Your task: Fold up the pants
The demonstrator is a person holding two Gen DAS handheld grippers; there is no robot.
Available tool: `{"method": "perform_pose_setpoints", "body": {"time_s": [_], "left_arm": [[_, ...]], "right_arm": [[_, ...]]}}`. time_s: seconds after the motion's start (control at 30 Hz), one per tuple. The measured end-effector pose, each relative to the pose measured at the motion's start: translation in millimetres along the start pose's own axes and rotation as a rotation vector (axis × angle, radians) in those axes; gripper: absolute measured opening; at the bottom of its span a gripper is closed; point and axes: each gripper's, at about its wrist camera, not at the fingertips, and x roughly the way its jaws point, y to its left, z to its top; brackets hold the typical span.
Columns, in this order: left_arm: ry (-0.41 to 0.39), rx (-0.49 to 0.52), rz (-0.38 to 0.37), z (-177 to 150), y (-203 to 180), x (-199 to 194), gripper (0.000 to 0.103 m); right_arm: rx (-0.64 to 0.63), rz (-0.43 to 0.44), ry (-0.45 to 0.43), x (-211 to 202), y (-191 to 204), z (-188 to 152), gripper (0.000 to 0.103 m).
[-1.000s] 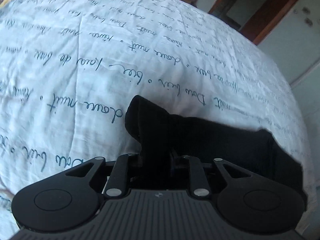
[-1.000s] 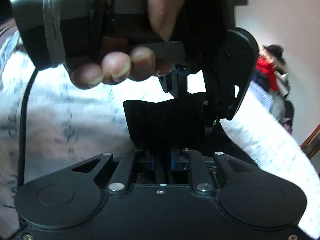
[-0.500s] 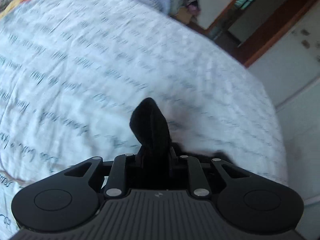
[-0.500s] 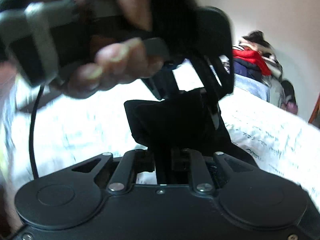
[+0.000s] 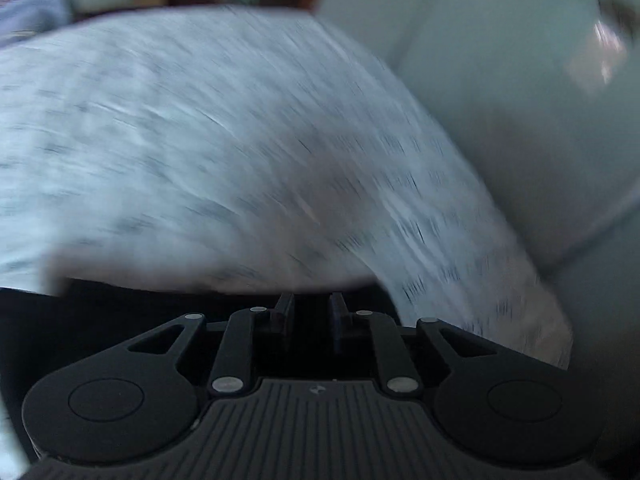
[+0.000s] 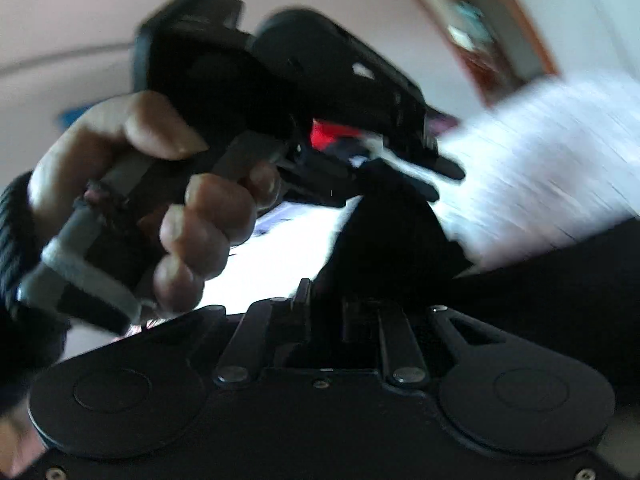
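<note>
Black pants are seen clamped in the narrowed jaws of the right gripper, the dark cloth rising in a peak above a blurred white bedspread. The left gripper, gripped by a hand in the right wrist view, is shown nearly closed over black cloth; whether that cloth is pinched cannot be told.

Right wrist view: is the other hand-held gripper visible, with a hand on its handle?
Yes: the left hand-held gripper fills the upper middle, and a bare hand wraps its grey handle.
</note>
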Motion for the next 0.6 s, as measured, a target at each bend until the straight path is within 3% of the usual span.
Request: {"method": "perform_pose_setpoints", "body": {"time_s": [0.1,0.17,0.27,0.33,0.4,0.47,0.6], "left_arm": [[0.046,-0.008,-0.089,-3,-9,22,0.021],[0.000,-0.001,-0.118,-2,-4,7,0.021],[-0.103,-0.010,-0.130,4,12,-36,0.031],[-0.193,-0.043,-0.098,1,33,-71,0.043],[-0.266,-0.060,-0.011,-12,55,-99,0.056],[-0.336,-0.063,0.098,-33,72,-119,0.063],[-0.380,-0.110,0.164,-83,106,-131,0.065]], "right_arm": [[0.075,-0.012,0.002,-9,-24,-10,0.014],[0.075,0.017,0.015,-9,-24,-12,0.015],[0.087,0.060,0.013,-10,-24,-10,0.019],[0.107,0.073,0.024,-7,-26,-8,0.026],[0.131,0.065,0.018,-10,-29,0,0.044],[0.166,0.068,0.012,-18,-35,10,0.073],[0.197,0.078,-0.027,-39,-46,33,0.077]]}}
